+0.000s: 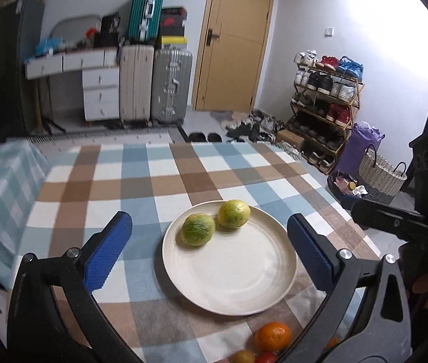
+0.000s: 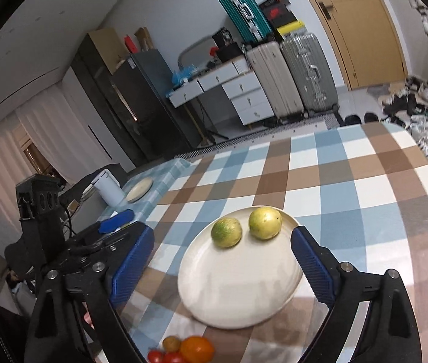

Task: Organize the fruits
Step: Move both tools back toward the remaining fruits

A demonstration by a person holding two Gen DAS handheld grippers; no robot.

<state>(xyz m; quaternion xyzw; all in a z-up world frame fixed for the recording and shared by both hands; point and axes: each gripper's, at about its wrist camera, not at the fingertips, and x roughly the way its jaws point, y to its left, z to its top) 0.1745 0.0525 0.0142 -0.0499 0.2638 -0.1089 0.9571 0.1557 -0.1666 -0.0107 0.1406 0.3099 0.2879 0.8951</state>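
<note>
Your left gripper (image 1: 209, 248) and right gripper (image 2: 223, 267) stand spread, empty, above the round cream plate (image 1: 244, 275); two green-yellow round fruits (image 1: 198, 229) rest on its far side.

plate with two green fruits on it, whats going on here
A person is sorting fruit with a handheld gripper in each hand. The left gripper and right gripper are both open and empty above the cream plate, where two green-yellow fruits lie. An orange and small red fruits wait on the checked tablecloth.
</note>
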